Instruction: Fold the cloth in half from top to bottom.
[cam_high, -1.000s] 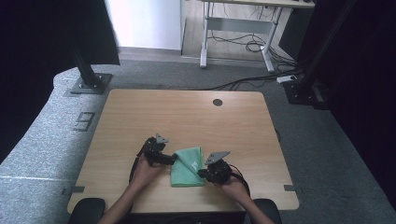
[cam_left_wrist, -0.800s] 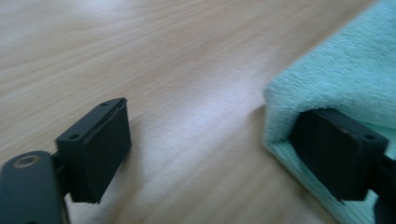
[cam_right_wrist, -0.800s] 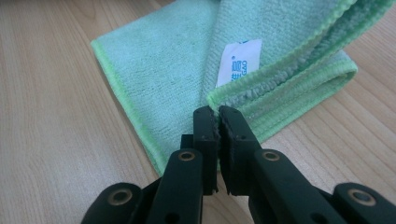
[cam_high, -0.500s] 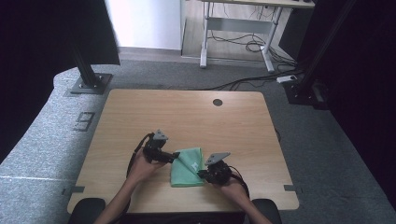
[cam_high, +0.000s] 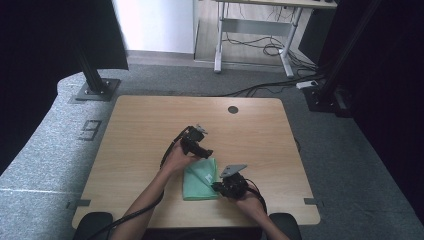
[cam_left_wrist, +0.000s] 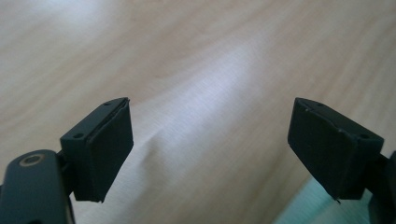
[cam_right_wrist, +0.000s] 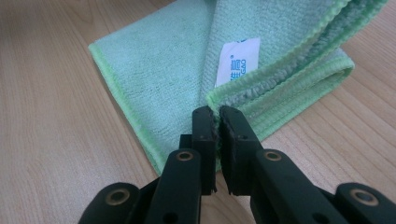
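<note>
Wooden table (cam_high: 140, 140) on grey flooring, with a folded green cloth (cam_high: 201, 178) near its front edge. My right gripper (cam_right_wrist: 217, 116) is clenched on a cloth corner beside the white label (cam_right_wrist: 238, 58). My left gripper (cam_left_wrist: 210, 140), jaws spread wide, holds nothing over bare wood just beside the cloth.

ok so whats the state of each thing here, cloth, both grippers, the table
green cloth: folded over on itself, flat on the table, white label facing up, one corner pinched
right gripper: shut on a corner of the cloth's upper layer
left gripper: open, jaws wide apart over bare wood, holding nothing, cloth edge just beside one jaw
table: wooden top, round cable hole near the far edge
</note>
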